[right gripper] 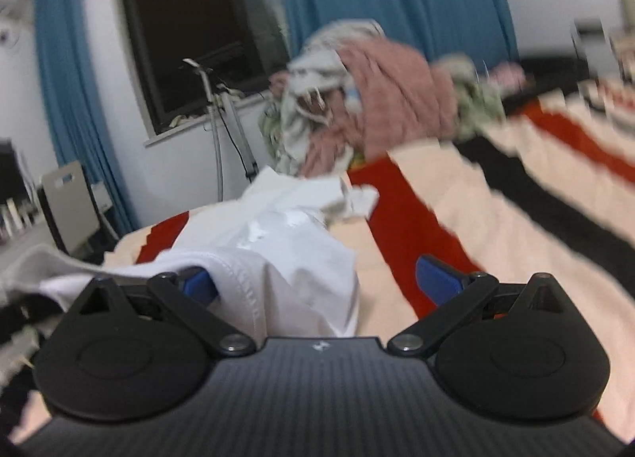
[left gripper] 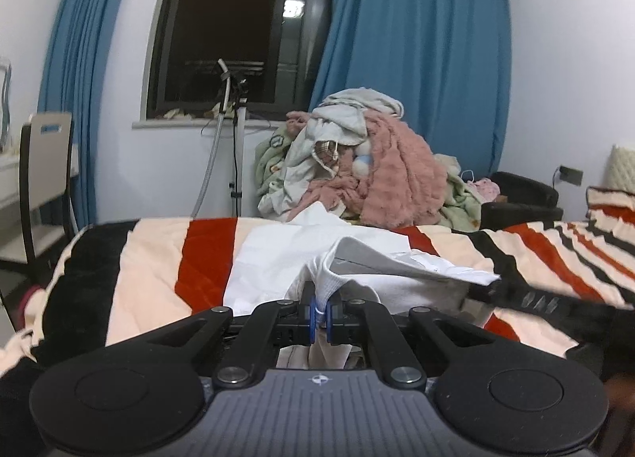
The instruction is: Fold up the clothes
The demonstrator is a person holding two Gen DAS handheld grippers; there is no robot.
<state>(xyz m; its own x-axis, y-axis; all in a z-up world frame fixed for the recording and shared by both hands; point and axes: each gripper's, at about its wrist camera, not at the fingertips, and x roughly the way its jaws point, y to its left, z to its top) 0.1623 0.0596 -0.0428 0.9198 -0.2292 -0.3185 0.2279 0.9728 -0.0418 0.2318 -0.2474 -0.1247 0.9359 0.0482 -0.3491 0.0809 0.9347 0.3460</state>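
left wrist – low over bed (left gripper: 151, 258), facing window (left gripper: 238, 20) | right wrist – same, tilted | shared: clothes pile (left gripper: 357, 163)

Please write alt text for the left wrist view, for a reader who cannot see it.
The left gripper is shut on a fold of a white garment that lies on a bed with a striped blanket. Behind it are a pile of clothes, blue curtains and a dark window.

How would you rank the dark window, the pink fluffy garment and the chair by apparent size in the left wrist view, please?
Largest to smallest:
1. dark window
2. pink fluffy garment
3. chair, partly cut off by the desk
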